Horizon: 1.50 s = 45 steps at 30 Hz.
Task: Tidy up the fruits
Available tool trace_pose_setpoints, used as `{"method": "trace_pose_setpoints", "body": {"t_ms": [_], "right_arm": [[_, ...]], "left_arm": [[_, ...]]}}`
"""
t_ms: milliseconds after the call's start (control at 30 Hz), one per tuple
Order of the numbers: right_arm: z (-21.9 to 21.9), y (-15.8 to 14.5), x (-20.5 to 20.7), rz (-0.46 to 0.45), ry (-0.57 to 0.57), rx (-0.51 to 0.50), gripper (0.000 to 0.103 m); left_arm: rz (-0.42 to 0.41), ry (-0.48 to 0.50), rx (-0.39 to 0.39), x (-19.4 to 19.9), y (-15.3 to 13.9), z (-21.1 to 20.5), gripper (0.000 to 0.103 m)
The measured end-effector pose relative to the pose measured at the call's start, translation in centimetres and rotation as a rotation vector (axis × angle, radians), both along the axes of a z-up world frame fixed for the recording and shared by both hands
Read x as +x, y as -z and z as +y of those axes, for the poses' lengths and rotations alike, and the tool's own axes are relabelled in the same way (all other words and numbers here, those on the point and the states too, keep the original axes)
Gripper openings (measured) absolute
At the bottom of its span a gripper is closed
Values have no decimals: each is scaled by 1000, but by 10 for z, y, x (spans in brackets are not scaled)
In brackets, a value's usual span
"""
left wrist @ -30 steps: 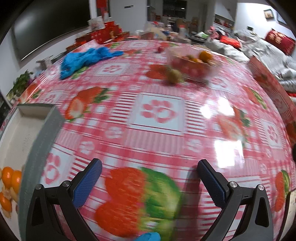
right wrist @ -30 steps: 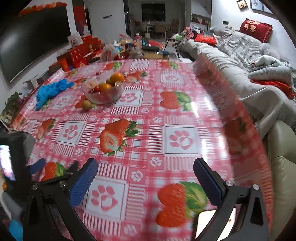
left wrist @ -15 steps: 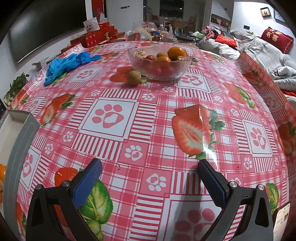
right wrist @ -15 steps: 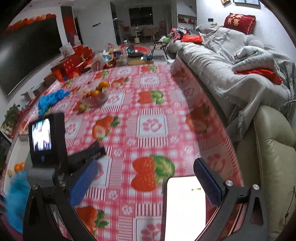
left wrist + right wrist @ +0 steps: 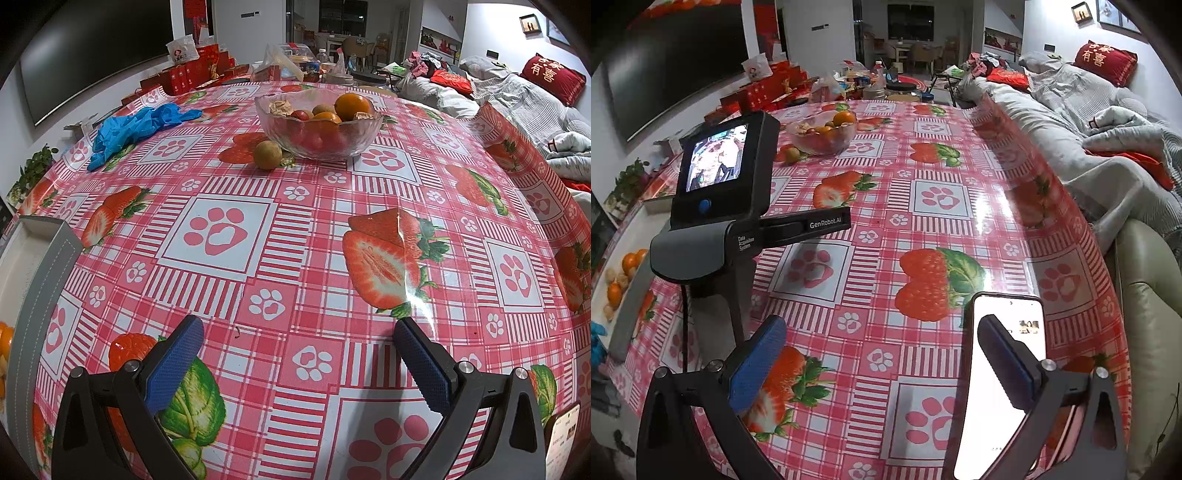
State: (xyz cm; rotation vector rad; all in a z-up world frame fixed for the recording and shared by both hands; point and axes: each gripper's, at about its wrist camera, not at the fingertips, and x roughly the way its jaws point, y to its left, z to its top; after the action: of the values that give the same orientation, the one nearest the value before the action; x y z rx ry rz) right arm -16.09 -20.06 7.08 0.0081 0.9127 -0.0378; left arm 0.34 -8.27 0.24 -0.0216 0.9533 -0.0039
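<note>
**Both grippers empty, fruit far across the worktop**

My left gripper hangs w/ jaws spread wide, nothing btwn them, low over the checked worktop. My right gripper is also spread wide & empty, over the near edge; a lit phone lies on the cloth right under its right finger.

Task stuff: the glass bowl sits well ahead of my left gripper, towards the far side, holding oranges, a kiwi-like fruit & some red ones, plus crumpled wrappers. One loose brown fruit sits on the cloth just beside the bowl's left front, prob touching or nearly – can't tell. More oranges lie in a grey-rimmed tray off the worktop's left edge; in the right view they show as a small cluster.

Risks, as I judge them:
- Loose fruit is round, cloth is glossy → an off-centre pinch could squirt it away, maybe off the edge.
- It's v. close to the bowl, so the far finger may knock the glass wall & shove the bowl.
- Bowl is heaped; dropping fruit on top could roll the top orange out.
- Right gripper coming down blind could hit the phone.
- The left device's screen unit sits near my right gripper's path – arms could clash if both reach in.
</note>
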Motion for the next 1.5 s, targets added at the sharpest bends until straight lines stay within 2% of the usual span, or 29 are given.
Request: {"method": "trace_pose_setpoints", "body": {"t_ms": [267,733,1500], "right_arm": [[-7,4,11,30,8,22,103],[11,18,19,74,-47,-10,103],[16,36,27,130,-52,-22,103]], "left_arm": [[0,0,0,0,0,0,103],[0,0,0,0,0,0,103],[0,0,0,0,0,0,103]]}}
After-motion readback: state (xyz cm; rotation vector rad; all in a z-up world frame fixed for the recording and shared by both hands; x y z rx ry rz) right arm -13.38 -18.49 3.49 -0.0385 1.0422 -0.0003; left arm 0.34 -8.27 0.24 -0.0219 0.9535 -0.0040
